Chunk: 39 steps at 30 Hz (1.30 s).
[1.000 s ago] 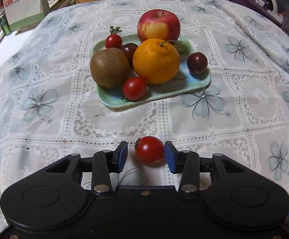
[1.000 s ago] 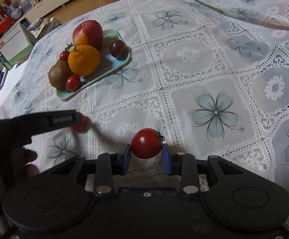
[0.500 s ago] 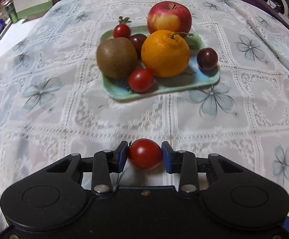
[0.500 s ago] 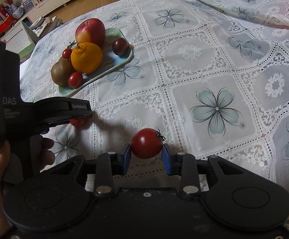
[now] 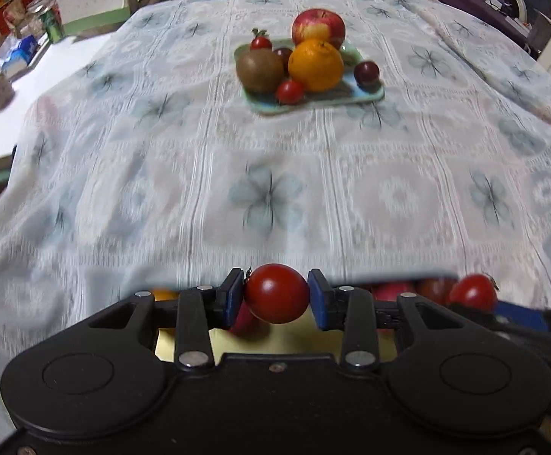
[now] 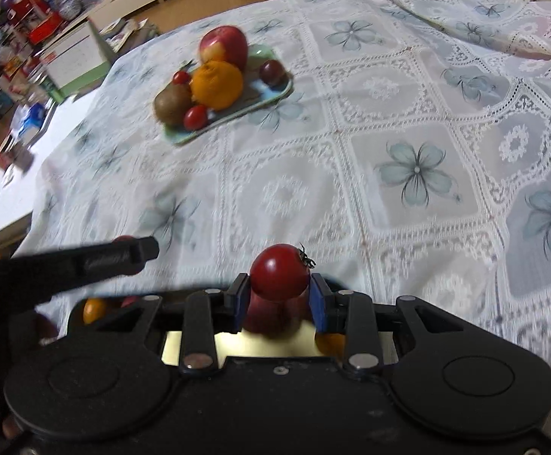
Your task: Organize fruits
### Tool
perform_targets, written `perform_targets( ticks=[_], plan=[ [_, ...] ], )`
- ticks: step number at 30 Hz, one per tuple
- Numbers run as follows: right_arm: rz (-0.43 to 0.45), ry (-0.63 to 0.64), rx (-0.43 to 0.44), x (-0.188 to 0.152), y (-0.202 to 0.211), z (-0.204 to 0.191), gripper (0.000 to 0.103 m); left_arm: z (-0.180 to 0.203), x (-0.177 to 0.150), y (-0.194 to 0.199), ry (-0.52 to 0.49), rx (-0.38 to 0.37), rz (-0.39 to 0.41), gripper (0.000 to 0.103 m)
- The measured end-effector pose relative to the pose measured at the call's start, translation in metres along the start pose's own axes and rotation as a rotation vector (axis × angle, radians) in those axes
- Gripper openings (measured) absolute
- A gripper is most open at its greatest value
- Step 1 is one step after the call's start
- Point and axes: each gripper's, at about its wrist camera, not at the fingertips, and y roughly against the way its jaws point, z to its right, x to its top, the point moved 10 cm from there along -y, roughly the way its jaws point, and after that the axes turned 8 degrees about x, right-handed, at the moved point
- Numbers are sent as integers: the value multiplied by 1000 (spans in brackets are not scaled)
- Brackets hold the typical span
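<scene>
Your left tongs and right tongs each clamp a small round red tomato; squeezing harder risks bursting the second tomato.

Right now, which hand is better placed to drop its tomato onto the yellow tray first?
Either: the left gripper and right gripper each clamp a cherry tomato above the yellow tray.
</scene>
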Motion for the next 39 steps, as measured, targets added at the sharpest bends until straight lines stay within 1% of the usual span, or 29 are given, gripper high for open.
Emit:
perform_targets(
  ticks=[2, 7, 12, 16, 21, 28, 33, 39],
  plan=[
    [-15, 18, -4, -13, 2, -2, 33, -1, -14, 4, -2, -7, -1, 45],
    [-60, 33, 3, -43, 2, -4, 33, -4, -40, 6, -25, 34, 22, 45],
    [-108, 54, -11, -64, -8, -8, 34, -9, -55, 3, -16, 45, 4, 45],
    [-131, 54, -16, -71, -11, -8, 34, -11, -60, 1, -16, 54, -9, 46],
    [-148, 66, -15, -77, -12, -10, 34, -12, -61, 3, -20, 66, 3, 46],
    [-135, 76, -12, -76, -8, -12, 35, -13, -65, 6, -9, 60, -4, 46],
    [-140, 89, -7, -80, -5, -15, 36, -15, -68, 14, -6, 66, 13, 46],
    [-122, 117, 1, -86, 2, -20, 36, -21, -71, 27, 11, 80, 50, 46]
  ],
)
